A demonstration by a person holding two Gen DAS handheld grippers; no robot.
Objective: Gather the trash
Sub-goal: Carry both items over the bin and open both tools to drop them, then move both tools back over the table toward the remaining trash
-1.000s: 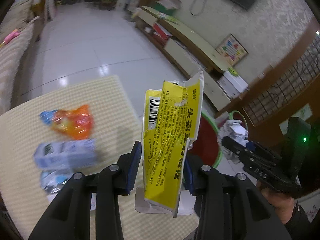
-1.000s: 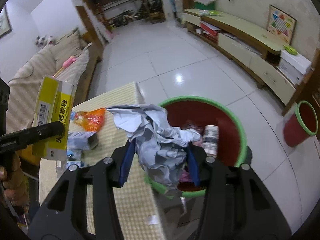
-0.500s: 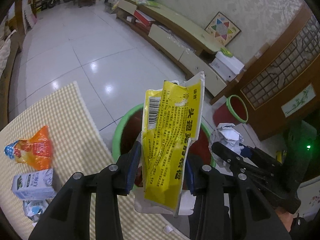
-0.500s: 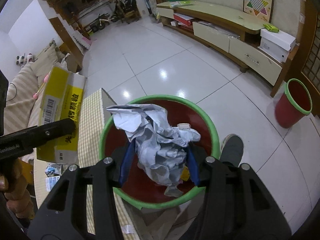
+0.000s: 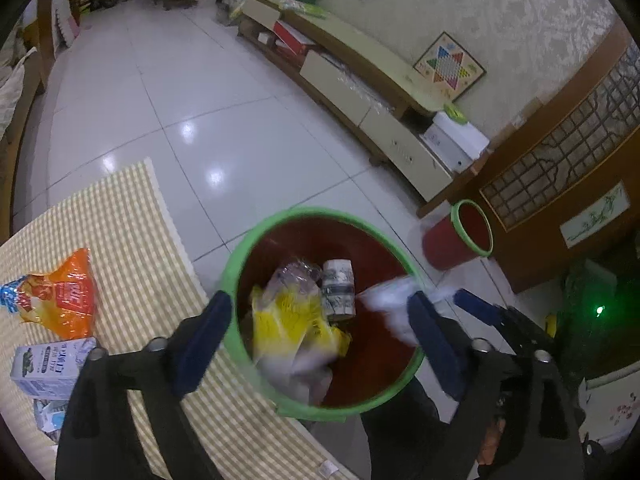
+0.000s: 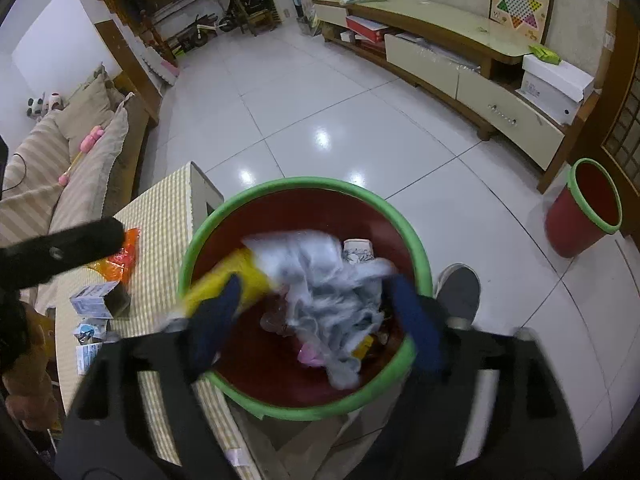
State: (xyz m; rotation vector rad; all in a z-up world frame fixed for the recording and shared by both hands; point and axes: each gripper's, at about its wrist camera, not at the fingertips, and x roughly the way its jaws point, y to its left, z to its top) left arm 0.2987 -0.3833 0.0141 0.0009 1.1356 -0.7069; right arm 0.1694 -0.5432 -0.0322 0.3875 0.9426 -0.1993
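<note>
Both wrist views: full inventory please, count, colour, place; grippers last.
Trash bin: 1, red with green rim, beside table edge, under both grippers.
Yellow packet: 1, yellow, blurred, inside bin.
Crumpled paper: 1, white-grey, blurred, over the bin.
Paper cup: 1, white printed, in bin.
Orange wrapper: 1, orange and blue, on table.
Carton: 1, white-blue, on table near the wrapper.
Table: 1, yellow checked cloth.
Second bin: 1, red with green rim, on floor by the cabinet.
Shoe: 1, grey, on floor beside bin.
Left gripper: open, above bin.
Right gripper: open, above bin.
</note>
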